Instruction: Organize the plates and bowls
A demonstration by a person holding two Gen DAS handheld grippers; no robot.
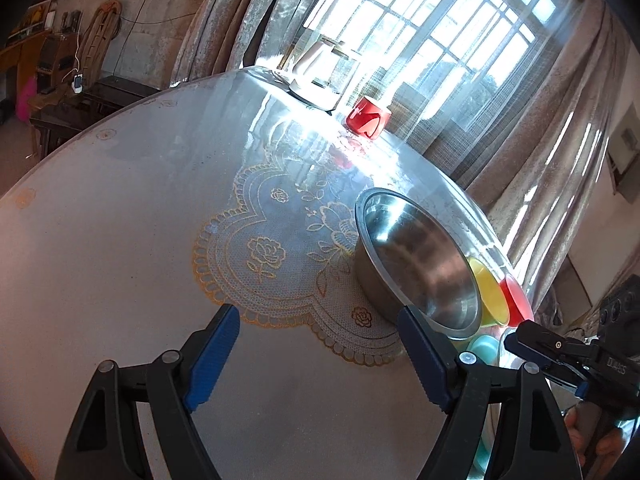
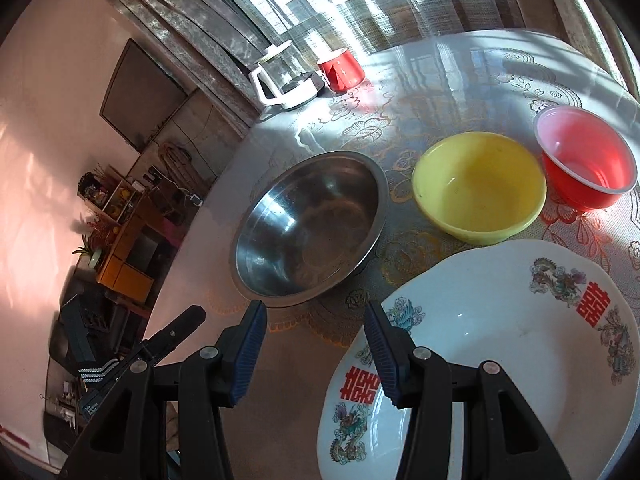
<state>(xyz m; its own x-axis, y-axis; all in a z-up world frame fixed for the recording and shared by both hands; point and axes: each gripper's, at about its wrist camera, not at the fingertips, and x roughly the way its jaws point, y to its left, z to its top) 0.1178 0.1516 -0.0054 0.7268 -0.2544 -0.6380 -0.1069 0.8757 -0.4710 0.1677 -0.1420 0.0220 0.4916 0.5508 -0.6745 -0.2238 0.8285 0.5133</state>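
Overhead, two wrist cameras look down on a round glass-covered tabletop (image 2: 280, 128) with a lace cloth under the glass. A steel bowl (image 2: 308, 228) sits upright near the middle. Just beside it, apart from it, is a yellow bowl (image 2: 478, 186), and beyond that a red plastic bowl (image 2: 586, 164), close to the yellow one; whether they touch is hard to tell. A large white plate (image 2: 500, 344) with red characters and dragon and phoenix prints lies nearest the right camera, in front of the yellow bowl.

The right claw (image 2: 316, 354) hovers with its blue pads partly apart and nothing between them; its right finger is in front of the plate's near rim, and whether it touches cannot be told. The left claw (image 1: 320, 356) stands wide open and empty above bare tabletop, its right finger in front of the steel bowl's near edge. In the left view a teal object shows behind that finger, too hidden to identify.

At the far edge, by the curtained window, stand a red cup (image 2: 342, 68) and a white-handled glass kettle (image 2: 286, 78).
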